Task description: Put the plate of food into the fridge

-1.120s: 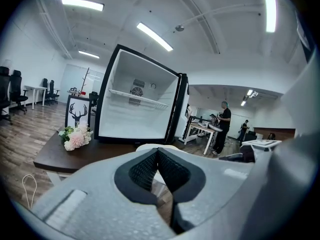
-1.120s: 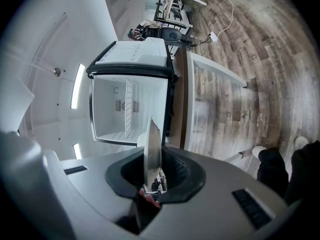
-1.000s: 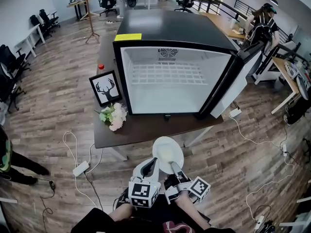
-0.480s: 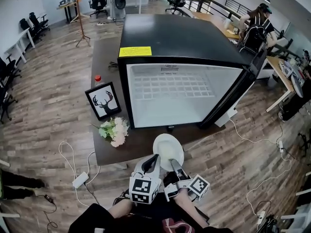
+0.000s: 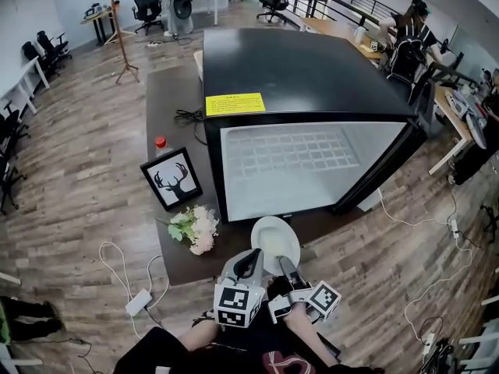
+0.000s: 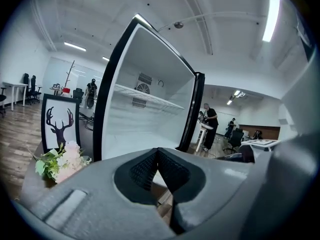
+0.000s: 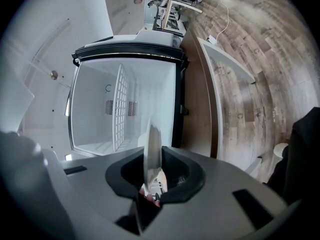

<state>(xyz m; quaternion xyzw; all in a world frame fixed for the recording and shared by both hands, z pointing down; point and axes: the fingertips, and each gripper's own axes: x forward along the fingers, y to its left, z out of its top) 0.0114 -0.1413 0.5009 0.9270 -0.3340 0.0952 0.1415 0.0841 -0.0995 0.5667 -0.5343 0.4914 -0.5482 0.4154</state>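
Note:
A white plate (image 5: pixel 274 244) with pale food on it hangs level over the front edge of the dark table (image 5: pixel 175 123). My right gripper (image 5: pixel 285 269) is shut on its near rim. In the right gripper view the plate (image 7: pixel 152 151) stands edge-on between the jaws, pointing at the open fridge (image 7: pixel 125 104). My left gripper (image 5: pixel 252 262) is shut on nothing, just left of the plate. The black fridge (image 5: pixel 304 76) stands on the table with its door (image 5: pixel 394 166) swung out to the right. Its white inside (image 5: pixel 300 174) holds a wire shelf and nothing else.
A framed deer picture (image 5: pixel 171 180) and a bunch of flowers (image 5: pixel 196 228) sit on the table left of the fridge, with a red-capped bottle (image 5: pixel 160 142) behind them. A power strip (image 5: pixel 138 302) and cables lie on the wood floor. A person (image 5: pixel 407 37) stands at desks back right.
The view has come closer to the fridge. Both grippers and the plate have advanced from short of the table to over its front edge. The grip on the plate is unchanged.

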